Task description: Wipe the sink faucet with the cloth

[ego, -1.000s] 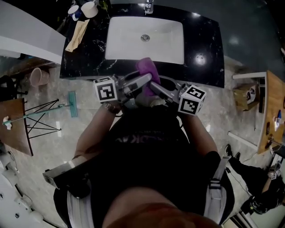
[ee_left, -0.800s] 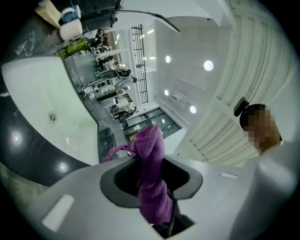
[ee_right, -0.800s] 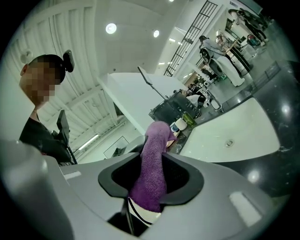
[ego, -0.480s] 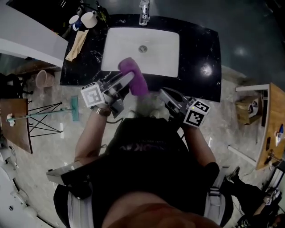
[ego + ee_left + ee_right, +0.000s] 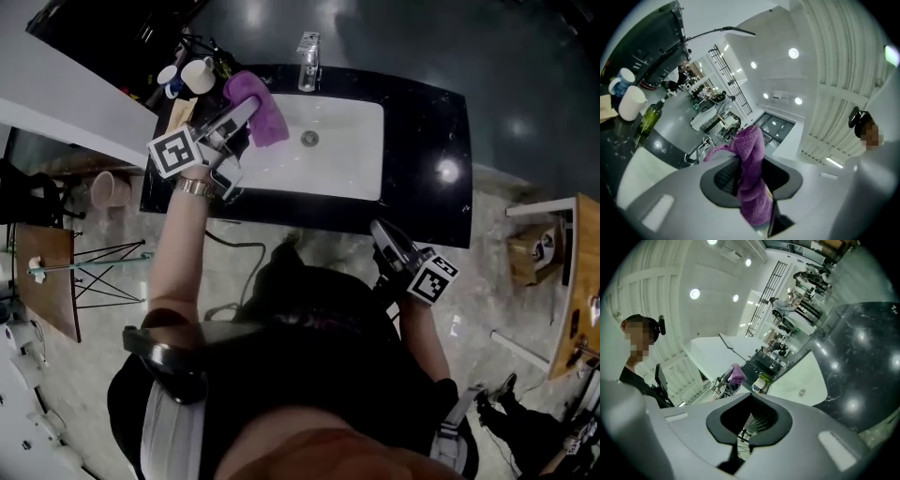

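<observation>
Gripping a purple cloth [image 5: 261,108], the left gripper [image 5: 239,115] hangs over the back-left corner of the white sink [image 5: 347,164]. Its jaws have just been closing and are now clamped partway shut on the bunched fabric, which stands up between the pads. The faucet [image 5: 307,49] stands at the back edge of the black counter [image 5: 422,141], near the cloth but clear of it. The right gripper [image 5: 382,232] is off the counter's front edge, its jaws just closed together on nothing. Two cups [image 5: 197,75] and a green bottle [image 5: 648,120] crowd the back-left corner.
</observation>
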